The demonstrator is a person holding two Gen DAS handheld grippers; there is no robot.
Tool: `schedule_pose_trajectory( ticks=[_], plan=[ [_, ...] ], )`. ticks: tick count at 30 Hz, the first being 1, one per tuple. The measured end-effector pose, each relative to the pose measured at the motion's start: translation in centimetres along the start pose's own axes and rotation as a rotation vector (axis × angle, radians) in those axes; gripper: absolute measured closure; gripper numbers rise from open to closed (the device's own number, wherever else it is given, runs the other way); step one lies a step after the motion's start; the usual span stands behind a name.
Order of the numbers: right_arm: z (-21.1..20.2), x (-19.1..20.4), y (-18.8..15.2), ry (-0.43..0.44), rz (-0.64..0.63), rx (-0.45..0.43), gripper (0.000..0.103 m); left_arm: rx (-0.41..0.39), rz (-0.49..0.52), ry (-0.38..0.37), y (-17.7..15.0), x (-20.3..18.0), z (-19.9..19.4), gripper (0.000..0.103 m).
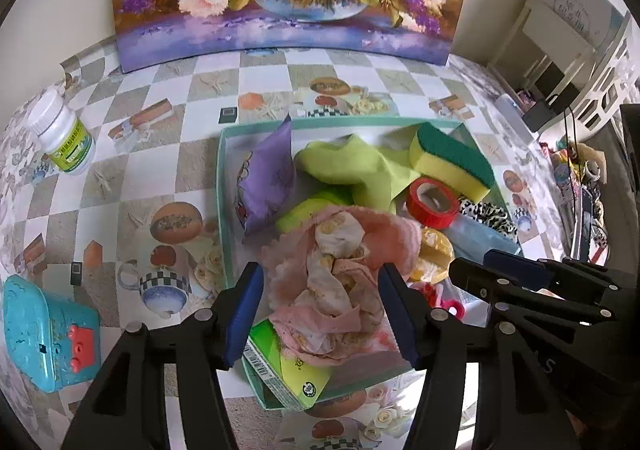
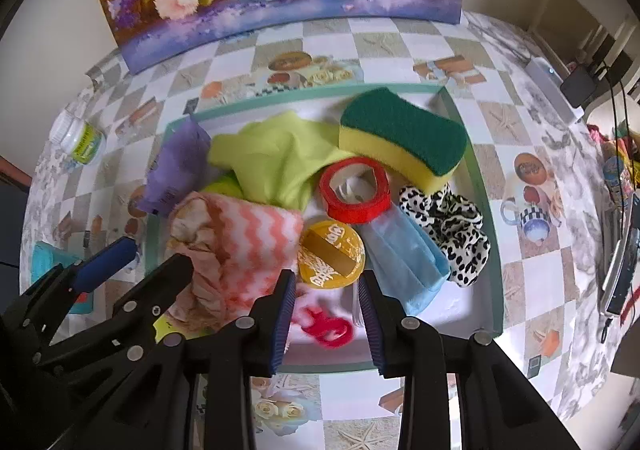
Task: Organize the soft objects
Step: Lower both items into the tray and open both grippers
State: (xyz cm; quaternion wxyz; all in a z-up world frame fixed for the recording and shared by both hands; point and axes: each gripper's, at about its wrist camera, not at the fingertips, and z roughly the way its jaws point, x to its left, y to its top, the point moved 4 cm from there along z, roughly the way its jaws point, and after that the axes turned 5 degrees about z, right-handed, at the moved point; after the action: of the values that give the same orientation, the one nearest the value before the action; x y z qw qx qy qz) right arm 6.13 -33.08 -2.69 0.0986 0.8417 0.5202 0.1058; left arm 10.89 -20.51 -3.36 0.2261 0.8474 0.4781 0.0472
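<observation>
Left wrist view: the left gripper [image 1: 320, 314] hangs over the teal tray [image 1: 222, 185] on the table [image 1: 160, 177], its fingers [image 1: 244, 314] spread wide on either side of the crumpled pink cloth [image 1: 336, 282]. The pads stand clear of the cloth, which rests in the tray on a green packet [image 1: 292, 374], so nothing is held. Also in the tray are one purple pouch [image 1: 268, 177], one lime cloth [image 1: 352, 165] and one yellow-green sponge [image 1: 452, 157]. Outside it stand one white bottle [image 1: 64, 133] and one turquoise box [image 1: 48, 334]. The risk here, as I judge it, is that the loose pink folds catch on a pad if the gripper lifts away, dragging the cloth back out over the tray's near edge.

Right wrist view: the right gripper [image 2: 326, 310] points down into the same tray, its fingers [image 2: 284, 314] partly open and empty, straddling a bare patch just beside a red plastic piece [image 2: 328, 326], which is blurred. I count one red tape roll [image 2: 354, 189], one round yellow tin [image 2: 330, 254], one pale blue cloth [image 2: 404, 258] and one black-and-white spotted fabric [image 2: 452, 226]. The tin and tape are hard things among the soft ones; closing here could nip the tin or the red piece instead of a cloth.
</observation>
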Motion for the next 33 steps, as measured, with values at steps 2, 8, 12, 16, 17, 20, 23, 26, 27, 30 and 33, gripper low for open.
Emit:
schedule_pose_trajectory(
  ticks=[2, 8, 12, 16, 17, 20, 23, 26, 27, 30, 33],
  plan=[
    [-0.3, 0.1, 0.0, 0.001, -0.002, -0.009, 0.067, -0.007, -0.003, 0.003, 0.1, 0.1, -0.2, 0.042],
    [-0.3, -0.1, 0.2, -0.005, 0.005, -0.017, 0.067, -0.003, -0.051, 0.041, -0.1, 1.6, -0.3, 0.042],
    [-0.1, 0.0, 0.1, -0.02, -0.002, -0.016, 0.061, 0.002, -0.112, 0.084, -0.2, 3.2, -0.3, 0.032],
    [0.0, -0.2, 0.3, -0.086, -0.012, -0.027, 0.026, -0.009, -0.131, 0.14, -0.3, 4.4, -0.6, 0.02],
    [0.0, -0.3, 0.3, -0.102, -0.016, -0.028, 0.026, -0.01, -0.129, 0.161, -0.3, 4.6, -0.6, 0.015],
    [0.2, -0.6, 0.3, -0.134, -0.012, -0.02, 0.017, -0.005, -0.123, 0.213, -0.4, 5.2, -0.6, 0.014],
    [0.4, -0.9, 0.4, -0.146, -0.01, -0.018, 0.017, 0.001, -0.136, 0.234, -0.6, 5.8, -0.4, 0.013],
    [0.2, -1.1, 0.4, -0.142, 0.01, -0.027, 0.0, 0.0, -0.154, 0.263, -0.8, 6.5, -0.5, 0.001],
    [0.1, -1.2, 0.6, -0.14, 0.016, -0.034, 0.0, 0.0, -0.16, 0.271, -0.8, 6.7, -0.5, 0.0],
    [0.0, -1.2, 0.7, -0.134, 0.024, -0.045, 0.0, -0.005, -0.18, 0.275, -0.8, 7.3, -0.6, 0.0],
    [0.1, -1.0, 0.7, -0.136, 0.022, -0.045, 0.0, -0.007, -0.188, 0.277, -0.8, 7.5, -0.7, 0.0]
  ],
)
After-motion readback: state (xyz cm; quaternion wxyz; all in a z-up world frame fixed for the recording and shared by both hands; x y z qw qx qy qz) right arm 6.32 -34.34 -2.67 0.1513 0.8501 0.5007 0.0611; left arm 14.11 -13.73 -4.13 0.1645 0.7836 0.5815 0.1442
